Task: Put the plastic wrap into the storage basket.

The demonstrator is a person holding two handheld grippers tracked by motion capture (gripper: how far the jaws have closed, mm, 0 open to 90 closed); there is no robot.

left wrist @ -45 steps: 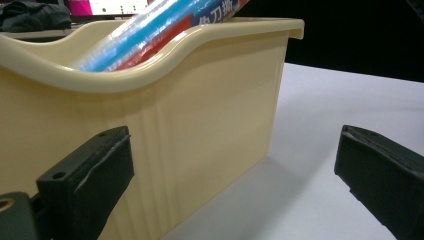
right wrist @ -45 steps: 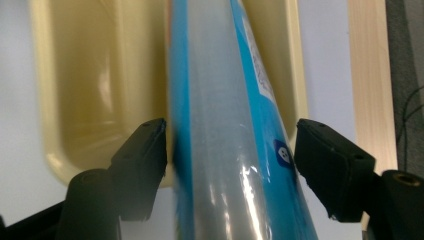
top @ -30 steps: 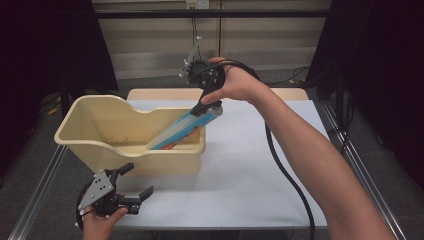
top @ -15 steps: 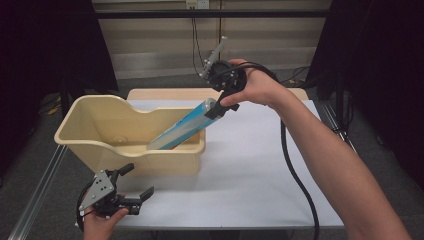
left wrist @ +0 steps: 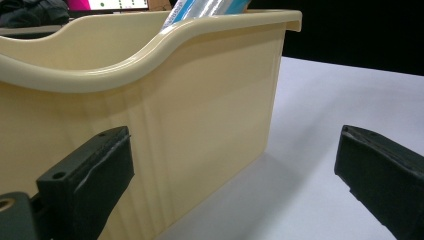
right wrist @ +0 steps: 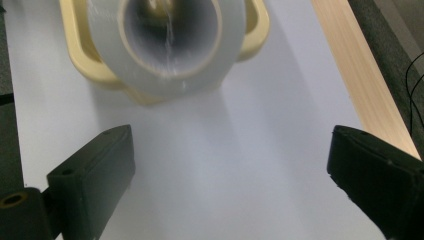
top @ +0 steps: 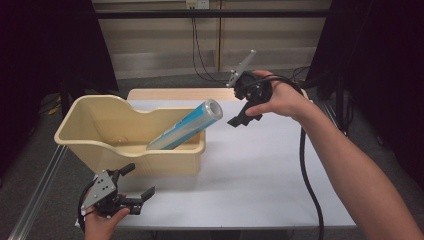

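Note:
A blue and silver roll [top: 186, 129] leans in the cream plastic bin [top: 100, 145], its upper end resting over the bin's right rim. My right gripper [top: 243, 116] hovers open just right of the roll's top end, apart from it. In the right gripper view the roll's hollow end [right wrist: 170, 45] faces the camera above the open jaws. My left gripper [top: 131, 191] is open and low at the table's front left, in front of the bin wall [left wrist: 190, 125].
The white table top [top: 260, 170] stretches right of the bin, with a wooden strip [top: 175, 94] along its far edge. A black cable [top: 307, 175] trails from the right gripper along the forearm. Dark curtains flank the table.
My right gripper has let go of the roll and pulled back up and to the right. The roll now rests on the bin's rim. The left gripper has stayed put.

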